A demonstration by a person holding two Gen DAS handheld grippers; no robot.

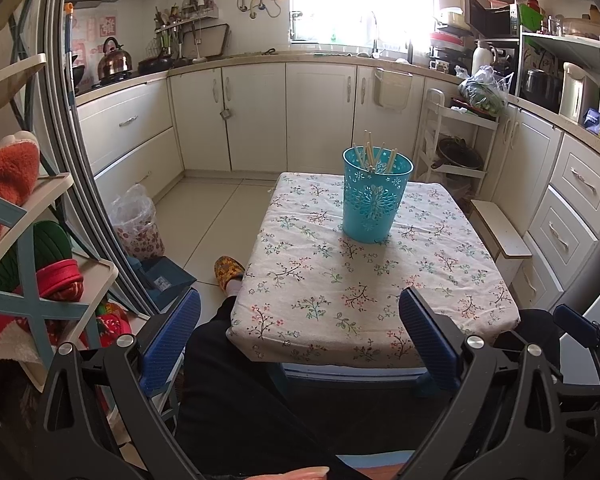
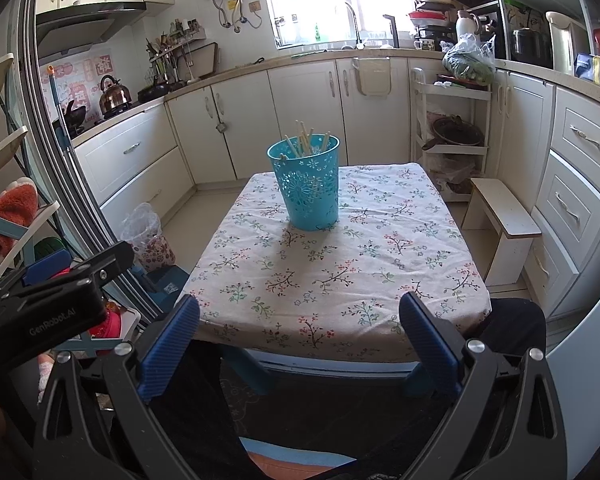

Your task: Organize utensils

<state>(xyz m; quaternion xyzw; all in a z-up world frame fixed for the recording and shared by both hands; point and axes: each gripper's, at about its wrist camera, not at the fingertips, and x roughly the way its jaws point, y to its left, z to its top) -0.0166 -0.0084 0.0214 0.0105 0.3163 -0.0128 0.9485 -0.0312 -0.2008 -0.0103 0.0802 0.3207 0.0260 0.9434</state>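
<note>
A turquoise perforated holder (image 1: 374, 200) stands upright on the floral-cloth table (image 1: 320, 280), toward its far side, with several wooden chopsticks (image 1: 374, 154) standing in it. It also shows in the right wrist view (image 2: 310, 182), with the chopsticks (image 2: 306, 140) inside, on the table (image 2: 340, 272). My left gripper (image 1: 300, 312) is open and empty, held back at the table's near edge. My right gripper (image 2: 300, 312) is open and empty, also at the near edge. The left gripper's body (image 2: 52, 292) shows at the left of the right wrist view.
White kitchen cabinets (image 1: 260, 116) run behind and to the right. A small white stool (image 2: 504, 220) stands right of the table. A bin with a plastic bag (image 1: 138, 220) and a shelf rack (image 1: 28, 240) are to the left. My legs are under the near edge.
</note>
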